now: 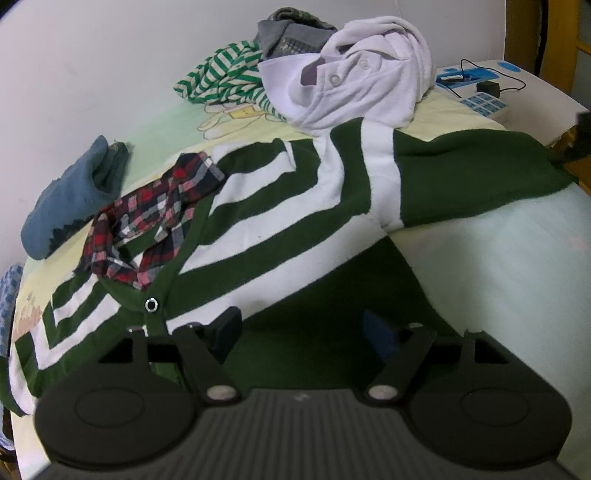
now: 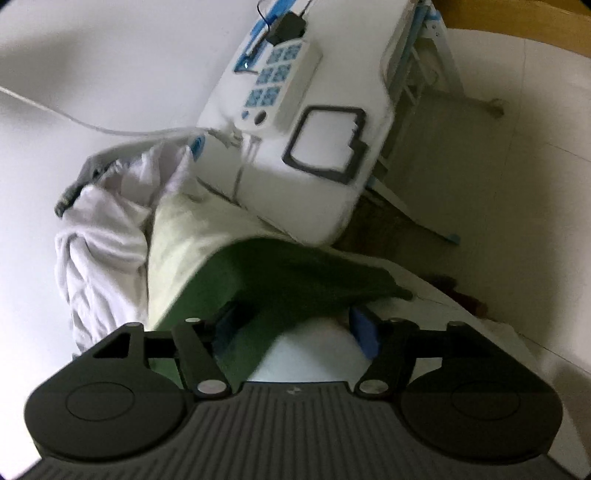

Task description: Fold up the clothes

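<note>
While the green-and-white striped cardigan (image 1: 280, 221) lies spread across the bed (image 1: 517, 258), its plaid collar (image 1: 155, 218) points toward the left edge and one dark green sleeve (image 1: 480, 173) stretches out to the right edge. The left gripper (image 1: 299, 332) hangs low over the cardigan's green hem at the near edge, its jaws standing apart with cloth between them but not pinched. Just ahead of its left finger sits a snap button (image 1: 151, 305) on the green placket. The right gripper (image 2: 295, 325) is at the sleeve (image 2: 295, 280) near the right edge of the bed, jaws apart too, the green fabric draped across the gap between them; the view is blurred, so whether either finger touches the cloth I cannot tell. At the far edge a heap of clothes rests: a white polo (image 1: 354, 81), a thin-striped green top (image 1: 221, 77) and a grey garment (image 1: 291, 33) behind them. A folded blue piece (image 1: 70, 199) lies near the far left corner. Beyond the bed stands a white table (image 2: 332, 184) carrying a power strip (image 2: 277, 85) with blue sockets and a black adapter (image 2: 286, 27).
</note>
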